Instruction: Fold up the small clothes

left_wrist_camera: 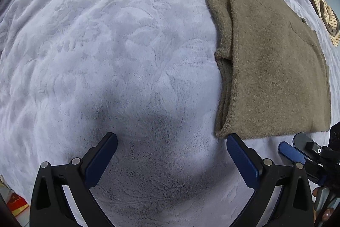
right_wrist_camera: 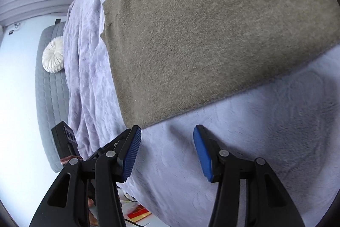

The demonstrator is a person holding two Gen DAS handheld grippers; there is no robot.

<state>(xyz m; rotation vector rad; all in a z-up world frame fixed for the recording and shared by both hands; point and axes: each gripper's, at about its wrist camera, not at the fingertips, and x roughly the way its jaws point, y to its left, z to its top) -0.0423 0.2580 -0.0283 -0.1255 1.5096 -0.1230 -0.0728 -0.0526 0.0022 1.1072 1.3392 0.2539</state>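
An olive-brown knit sweater (left_wrist_camera: 274, 65) lies folded flat on the lavender fleece blanket (left_wrist_camera: 106, 46), with a sleeve layer showing along its left side. My left gripper (left_wrist_camera: 172, 139) is open and empty, just short of the sweater's near left corner. My right gripper (right_wrist_camera: 167, 131) is open and empty, just short of the sweater's near edge (right_wrist_camera: 201, 39). The right gripper also shows in the left wrist view (left_wrist_camera: 291, 150), at the right by the sweater's near right corner.
A striped cloth and dark clothes (left_wrist_camera: 325, 14) lie at the blanket's far right. In the right wrist view the blanket (right_wrist_camera: 255, 142) drapes over the bed edge beside a grey quilted mattress (right_wrist_camera: 48, 99) with a white round cushion (right_wrist_camera: 53, 54). Red packaging (right_wrist_camera: 138, 213) lies on the floor.
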